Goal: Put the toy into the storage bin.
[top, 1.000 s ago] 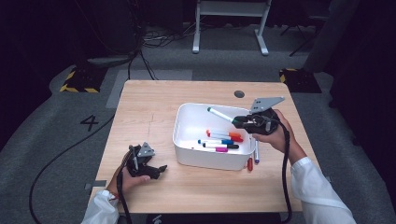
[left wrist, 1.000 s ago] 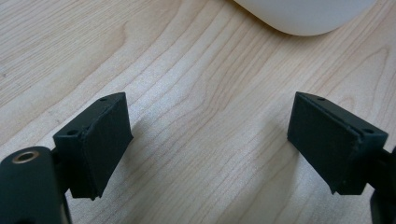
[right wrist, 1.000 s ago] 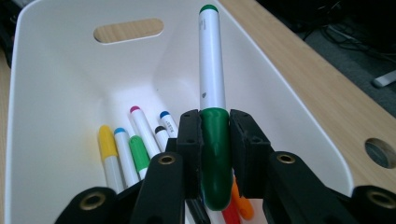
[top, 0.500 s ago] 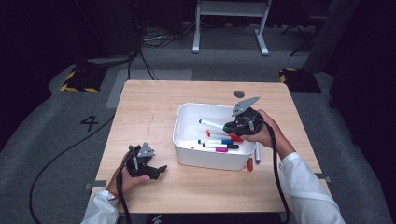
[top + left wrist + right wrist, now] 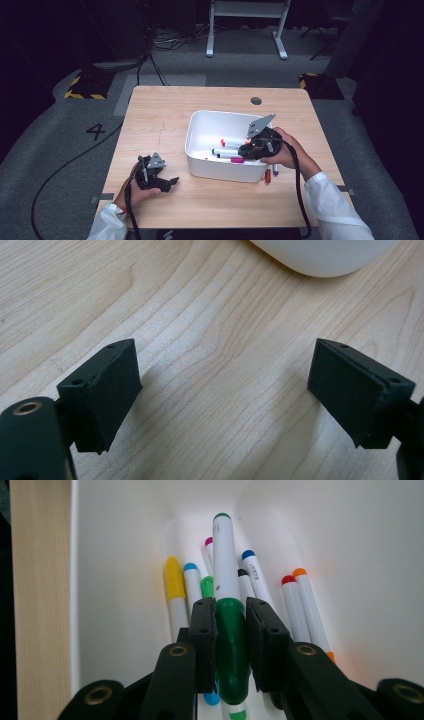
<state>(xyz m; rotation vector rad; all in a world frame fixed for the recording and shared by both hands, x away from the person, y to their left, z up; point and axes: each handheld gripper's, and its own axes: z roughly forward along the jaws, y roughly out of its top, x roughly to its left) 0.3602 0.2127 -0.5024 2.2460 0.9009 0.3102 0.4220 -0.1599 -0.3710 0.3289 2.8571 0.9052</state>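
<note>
While clamped by the cap in the right tongs [image 5: 230, 645] low over the white plastic bin [image 5: 200, 127], could drop the green-capped white marker [image 5: 227, 615] crooked across loose markers [image 5: 295, 605]; left tongs [image 5: 225, 400] wide, empty on bench [image 5: 200, 315].

Pale wood-grain table [image 5: 210, 355], matt; smooth glossy white plastic bin [image 5: 350, 555]; green-capped plastic marker [image 5: 227, 615] with slight sheen; matt black pads [image 5: 107, 390].

A lab or studio is suggested. A wooden table [image 5: 165, 120] is set on grey carpet [image 5: 60, 150]. Cables [image 5: 165, 42] and hazard-striped floor plates [image 5: 87, 86] are seen.
</note>
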